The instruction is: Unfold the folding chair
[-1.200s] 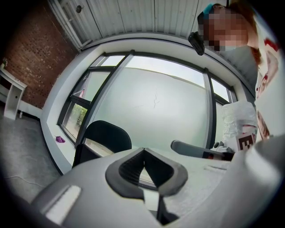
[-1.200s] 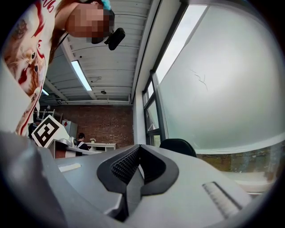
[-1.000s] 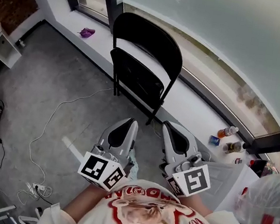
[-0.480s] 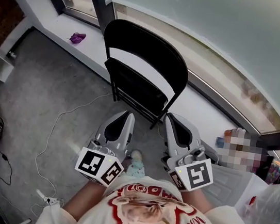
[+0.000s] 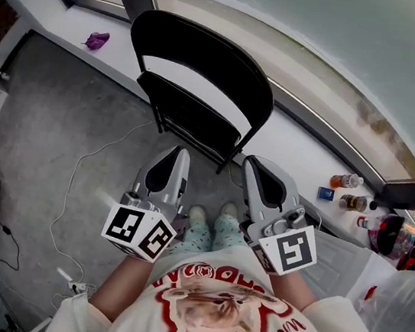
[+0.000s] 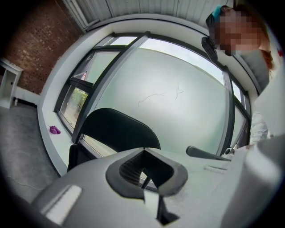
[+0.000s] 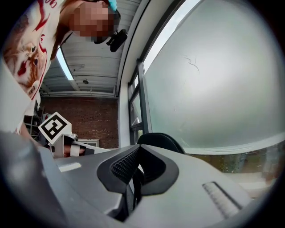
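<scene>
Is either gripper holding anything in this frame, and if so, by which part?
Nothing is held. The left gripper and the right gripper both have their jaws together and empty, short of the folding chair and not touching it.

The head view looks steeply down from above the person, onto the left gripper (image 5: 178,155) and right gripper (image 5: 254,164) close below, with the folding chair (image 5: 202,48) just beyond them and the frosted window (image 5: 328,32) along the top.

The left gripper view sits low behind its own jaws and faces roughly level at the folding chair (image 6: 118,129) and frosted window (image 6: 169,98).

The right gripper view does likewise, seeing the chair (image 7: 160,140) and window (image 7: 213,80).

All three views share chair and window. The purple object (image 5: 96,40) on the sill also shows from the left gripper (image 6: 54,130). The left gripper's marker cube (image 5: 139,232) also shows from the right (image 7: 54,126).
</scene>
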Demonstrator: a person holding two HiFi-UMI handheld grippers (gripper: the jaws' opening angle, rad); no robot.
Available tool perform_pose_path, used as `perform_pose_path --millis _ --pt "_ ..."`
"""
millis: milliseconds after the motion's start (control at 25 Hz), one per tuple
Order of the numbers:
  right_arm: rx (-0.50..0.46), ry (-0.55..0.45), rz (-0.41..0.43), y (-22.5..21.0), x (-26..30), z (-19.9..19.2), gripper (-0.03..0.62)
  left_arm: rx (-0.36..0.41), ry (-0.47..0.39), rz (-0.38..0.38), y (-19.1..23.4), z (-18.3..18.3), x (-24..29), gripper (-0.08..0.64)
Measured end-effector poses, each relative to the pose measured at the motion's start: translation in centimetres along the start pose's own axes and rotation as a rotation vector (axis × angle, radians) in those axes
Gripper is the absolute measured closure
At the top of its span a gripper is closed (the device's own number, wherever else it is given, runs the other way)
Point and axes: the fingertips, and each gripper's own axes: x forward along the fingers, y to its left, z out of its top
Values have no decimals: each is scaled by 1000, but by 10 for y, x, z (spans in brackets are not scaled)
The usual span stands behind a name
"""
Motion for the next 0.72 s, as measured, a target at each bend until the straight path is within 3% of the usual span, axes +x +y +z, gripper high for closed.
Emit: perform_pose_path --millis 240,360,520,720 --pt "-13 -5 35 -15 4 5 566 -102 -38 70 9 -5 18 560" --pt "3 10 26 -24 4 -3 566 -154 -15 110 18 -17 27 547" --pt "21 43 14 -34 4 -21 566 -251 50 169 35 -41 41 412" --pt "22 71 -9 -46 7 -43 566 -349 89 269 59 -64 59 326"
